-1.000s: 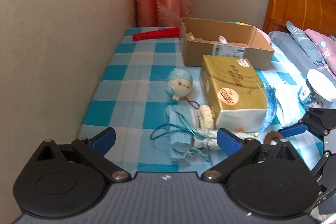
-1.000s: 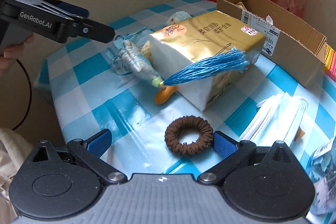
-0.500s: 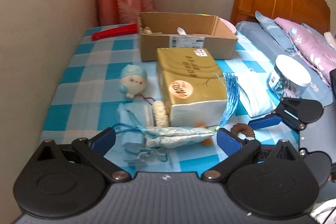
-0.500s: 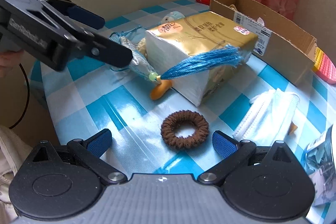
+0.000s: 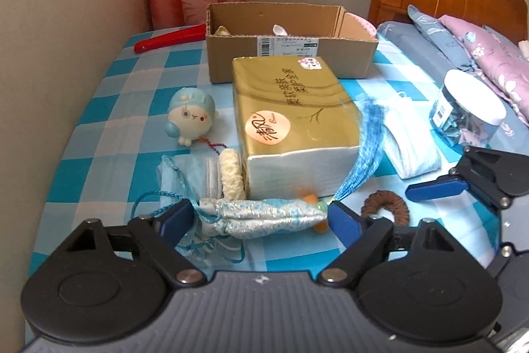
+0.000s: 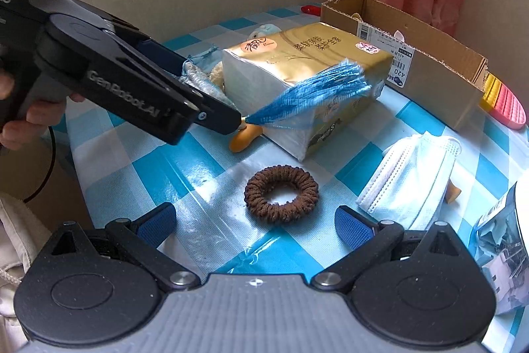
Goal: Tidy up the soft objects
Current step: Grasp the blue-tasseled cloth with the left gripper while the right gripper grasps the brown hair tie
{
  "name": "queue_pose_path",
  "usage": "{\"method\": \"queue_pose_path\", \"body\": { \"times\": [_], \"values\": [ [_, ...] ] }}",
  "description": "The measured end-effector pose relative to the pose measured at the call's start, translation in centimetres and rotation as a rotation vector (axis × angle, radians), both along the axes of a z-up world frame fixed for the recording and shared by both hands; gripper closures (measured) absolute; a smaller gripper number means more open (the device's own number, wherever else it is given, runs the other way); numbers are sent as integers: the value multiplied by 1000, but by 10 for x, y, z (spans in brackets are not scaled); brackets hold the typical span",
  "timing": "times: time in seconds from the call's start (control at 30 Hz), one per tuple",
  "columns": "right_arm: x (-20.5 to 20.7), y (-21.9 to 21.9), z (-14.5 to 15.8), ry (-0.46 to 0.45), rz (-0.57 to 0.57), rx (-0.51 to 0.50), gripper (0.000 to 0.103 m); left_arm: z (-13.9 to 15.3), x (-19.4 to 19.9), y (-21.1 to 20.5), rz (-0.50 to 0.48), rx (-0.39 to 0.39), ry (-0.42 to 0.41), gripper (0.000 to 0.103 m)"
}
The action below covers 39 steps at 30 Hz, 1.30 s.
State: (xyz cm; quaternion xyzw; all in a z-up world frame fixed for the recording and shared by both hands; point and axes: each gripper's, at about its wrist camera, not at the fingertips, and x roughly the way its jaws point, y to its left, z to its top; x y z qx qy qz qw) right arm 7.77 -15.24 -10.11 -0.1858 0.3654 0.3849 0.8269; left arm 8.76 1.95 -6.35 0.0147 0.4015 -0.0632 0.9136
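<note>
A silvery-blue sachet with a long blue tassel lies crosswise on the checked tablecloth. My left gripper straddles it end to end. Its jaws are closing, and the pads stand right at the sachet's two ends without visibly squeezing it. In the right wrist view a left finger hides most of the sachet, while the tassel fans over the gold tissue pack. My right gripper stands open, low over the cloth, just short of a brown scrunchie.
A cardboard box stands behind the tissue pack. A blue plush toy, a cream scrunchie and a blue mask lie left of the pack. White masks and a jar lie right. The wall is close on the left.
My left gripper came forward and down onto the sachet, and its jaws narrowed around it. The right gripper stayed almost where it was, behind the brown scrunchie.
</note>
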Motion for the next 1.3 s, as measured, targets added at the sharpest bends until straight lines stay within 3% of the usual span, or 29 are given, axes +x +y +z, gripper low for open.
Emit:
{"method": "queue_pose_path", "body": {
  "times": [0.47,1.03,1.3],
  "values": [
    [-2,2,1,-4,-20,-1,1,5,-2,2,10,-2,-11,39],
    [12,2,11,-19,-101,-6,50,30,-13,4,-35,-3,-24,43],
    [8,2,16,-35,-113,-50,55,49,-24,2,-75,15,-42,43]
  ]
}}
